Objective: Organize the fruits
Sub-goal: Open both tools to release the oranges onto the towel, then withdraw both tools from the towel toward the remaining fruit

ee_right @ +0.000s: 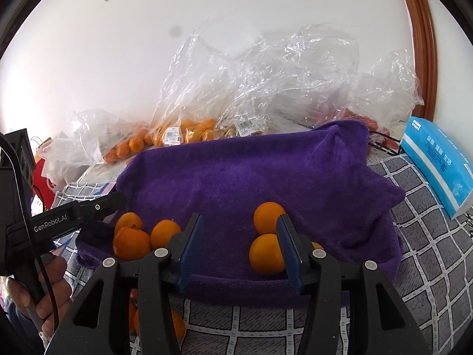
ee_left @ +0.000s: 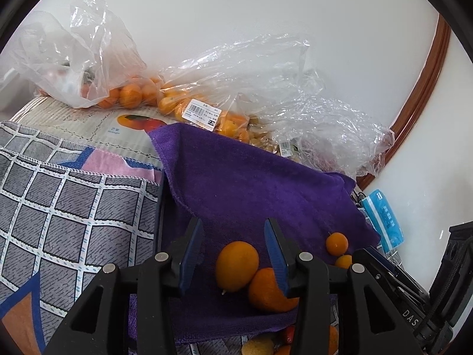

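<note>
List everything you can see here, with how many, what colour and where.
Purple towel: one, purple, spread over the checked cloth.
Loose oranges: five clearly seen, orange, on the towel, a group of three and a pair.
Plastic bags: several, clear, holding orange fruit, along the wall.
Checked cloth: one, grey and white, under the towel.
Tissue pack: one, blue, beside the towel.
Left claw: one, black with blue pads, open, over the towel.
Right claw: one, same colours, open, over the towel.
Hand: one, gripping the left claw's handle.
</note>
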